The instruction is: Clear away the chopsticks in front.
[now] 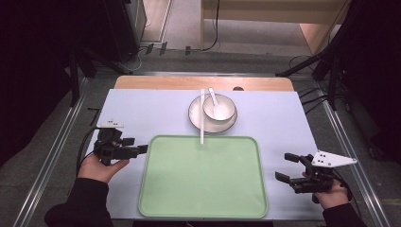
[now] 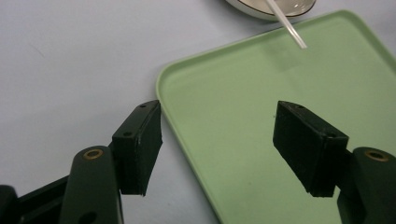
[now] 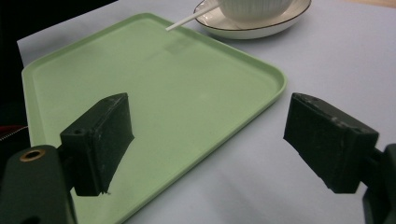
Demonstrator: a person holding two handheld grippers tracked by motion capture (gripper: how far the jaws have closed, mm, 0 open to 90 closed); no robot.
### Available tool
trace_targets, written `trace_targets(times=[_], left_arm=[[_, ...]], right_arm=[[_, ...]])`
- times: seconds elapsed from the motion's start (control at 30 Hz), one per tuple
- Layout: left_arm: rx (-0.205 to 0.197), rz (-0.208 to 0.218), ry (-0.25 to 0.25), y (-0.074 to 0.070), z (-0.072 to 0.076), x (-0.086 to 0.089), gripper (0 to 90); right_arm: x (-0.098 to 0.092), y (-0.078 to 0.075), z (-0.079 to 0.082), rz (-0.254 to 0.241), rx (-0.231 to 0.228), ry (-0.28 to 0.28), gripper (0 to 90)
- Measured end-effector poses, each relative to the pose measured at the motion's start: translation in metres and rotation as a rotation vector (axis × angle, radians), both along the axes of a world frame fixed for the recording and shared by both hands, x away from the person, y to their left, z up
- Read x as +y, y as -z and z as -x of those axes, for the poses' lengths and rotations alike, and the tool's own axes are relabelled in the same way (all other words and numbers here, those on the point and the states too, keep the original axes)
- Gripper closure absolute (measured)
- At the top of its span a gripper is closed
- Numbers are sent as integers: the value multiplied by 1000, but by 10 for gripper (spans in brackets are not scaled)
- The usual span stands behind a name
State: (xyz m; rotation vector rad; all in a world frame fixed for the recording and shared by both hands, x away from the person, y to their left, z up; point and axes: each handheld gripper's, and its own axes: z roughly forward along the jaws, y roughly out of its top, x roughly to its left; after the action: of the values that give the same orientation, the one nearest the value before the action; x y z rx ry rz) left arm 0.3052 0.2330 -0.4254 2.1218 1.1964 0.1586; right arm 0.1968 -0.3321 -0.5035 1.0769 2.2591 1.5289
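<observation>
- Nearest first: my left gripper (image 1: 142, 149) sits at the lower left of the high view, jaws apart with nothing between them, tips just at the left rim of the green tray (image 1: 203, 208). In the left gripper view the tray's corner (image 2: 161, 79) lies between the two black jaws, untouched as far as I can see.
- My right gripper (image 1: 286, 167) is at the lower right of the high view, jaws likewise spread and empty, resting off the tray's right edge over bare cloth. The right gripper view has the tray's near corner (image 3: 280, 79) between the jaws, clear of both.
- Tray itself fills the lower centre of the high view; nothing lies flat on it.
- Farther up, centre frame: a white bowl (image 1: 219, 108) stands on a saucer (image 1: 195, 117) just beyond the tray's far rim. A white spoon (image 1: 213, 97) rests in the bowl.
- A thin white stick (image 1: 202, 116), a straw or chopstick, I cannot tell which, runs from the saucer down over the tray's far edge, its tip above the tray.
- Progress, my reading: both hands are positioned beside the tray but neither grips it. If the job is to lift or shift the tray, or load the crockery onto it, all of that is left.
- Surface: a pale lilac cloth (image 1: 142, 109) covers the table; a strip of bare wood (image 1: 189, 82) shows at the far edge.
- Room: grey floor, dark stands (image 1: 73, 71) at both sides, cables trailing at the top of the frame, light wooden furniture (image 1: 274, 14) beyond.
</observation>
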Motion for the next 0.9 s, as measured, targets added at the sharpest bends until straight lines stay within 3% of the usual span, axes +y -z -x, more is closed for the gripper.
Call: trace_targets(times=[0.4,0.47,0.9], left_arm=[[9,3,47,-11,-26,-35,348],[10,-14,65,-13,-33,-44,348],[17,7,69,-13,-59,-78,381]], right_arm=[[0,1,0,-1,3,-2,161],[0,1,-1,-1,3,-4,161],[0,1,-1,-3,5,-3,161]])
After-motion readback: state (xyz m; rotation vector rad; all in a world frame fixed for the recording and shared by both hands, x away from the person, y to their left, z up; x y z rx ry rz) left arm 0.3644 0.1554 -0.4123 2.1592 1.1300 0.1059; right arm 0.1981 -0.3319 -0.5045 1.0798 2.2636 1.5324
